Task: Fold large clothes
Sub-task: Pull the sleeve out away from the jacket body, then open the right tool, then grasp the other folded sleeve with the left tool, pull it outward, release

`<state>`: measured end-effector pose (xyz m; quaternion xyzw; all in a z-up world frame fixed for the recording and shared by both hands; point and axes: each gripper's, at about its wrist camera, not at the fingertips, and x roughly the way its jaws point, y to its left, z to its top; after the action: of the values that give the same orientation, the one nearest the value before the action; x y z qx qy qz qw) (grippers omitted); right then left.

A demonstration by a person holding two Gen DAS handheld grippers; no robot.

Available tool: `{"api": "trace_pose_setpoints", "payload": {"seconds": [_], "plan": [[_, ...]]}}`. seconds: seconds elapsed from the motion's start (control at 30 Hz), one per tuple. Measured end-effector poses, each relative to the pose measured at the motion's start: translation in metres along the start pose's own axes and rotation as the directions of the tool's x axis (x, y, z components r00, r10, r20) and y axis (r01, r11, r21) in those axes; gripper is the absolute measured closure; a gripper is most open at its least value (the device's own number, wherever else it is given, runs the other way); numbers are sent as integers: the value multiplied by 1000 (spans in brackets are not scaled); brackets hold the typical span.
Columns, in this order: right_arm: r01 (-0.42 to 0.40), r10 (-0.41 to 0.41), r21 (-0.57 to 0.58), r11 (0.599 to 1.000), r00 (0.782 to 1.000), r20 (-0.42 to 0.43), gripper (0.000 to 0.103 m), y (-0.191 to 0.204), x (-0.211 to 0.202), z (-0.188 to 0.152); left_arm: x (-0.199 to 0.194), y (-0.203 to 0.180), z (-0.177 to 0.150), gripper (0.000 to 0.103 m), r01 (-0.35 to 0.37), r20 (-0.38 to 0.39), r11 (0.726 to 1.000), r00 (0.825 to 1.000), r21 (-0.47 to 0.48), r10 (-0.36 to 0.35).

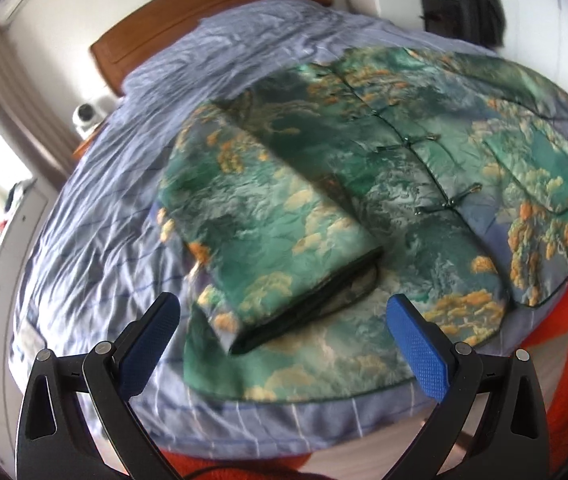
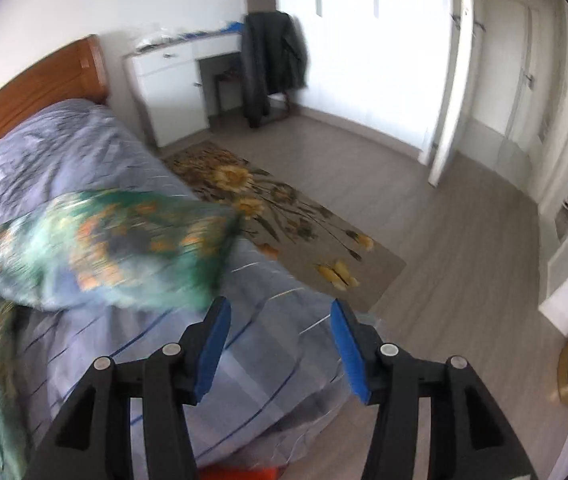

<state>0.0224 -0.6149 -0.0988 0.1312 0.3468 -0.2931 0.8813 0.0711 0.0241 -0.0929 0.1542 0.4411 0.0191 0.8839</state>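
- The green patterned jacket (image 1: 363, 184) lies spread on the bed (image 1: 84, 216), which is covered by a blue-grey striped sheet; one sleeve (image 1: 276, 240) is folded across its front.
- The left gripper (image 1: 284, 320) hangs above the jacket's near hem, its jaws wide apart with nothing between them.
- The right gripper (image 2: 280, 332) is over the bed's corner, jaws partly apart and empty; a blurred part of the jacket (image 2: 116, 248) sits just to its left, not touching the pads.
- Behind the bed stands a wooden headboard (image 1: 212, 20).
- Beside the bed a flowered rug (image 2: 284, 224) lies on the floor.
- Further off are a white desk (image 2: 172, 72) and a chair with a dark coat (image 2: 272, 60) draped over it.
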Motion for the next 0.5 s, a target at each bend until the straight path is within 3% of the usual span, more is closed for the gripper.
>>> {"api": "trace_pose_setpoints", "payload": {"seconds": [0.13,0.27,0.4,0.5], "plan": [[-80,88,-119,990,994,71,46,49,-45,-16,2,-7,8,0,27,14,1000,1000,-1,-27],[-164,194,-247,955,976,101,45,106,-79,-32,-2,-9,12,0,41,39,999,998,-29,-40],[-259,312,-363,895,945,95,45,164,-108,-46,-1,-7,19,0,35,47,997,998,-71,-31],[-308,376,-433,847,923,80,45,195,-123,-57,9,-8,23,0,34,39,998,999,-51,-32]]}}
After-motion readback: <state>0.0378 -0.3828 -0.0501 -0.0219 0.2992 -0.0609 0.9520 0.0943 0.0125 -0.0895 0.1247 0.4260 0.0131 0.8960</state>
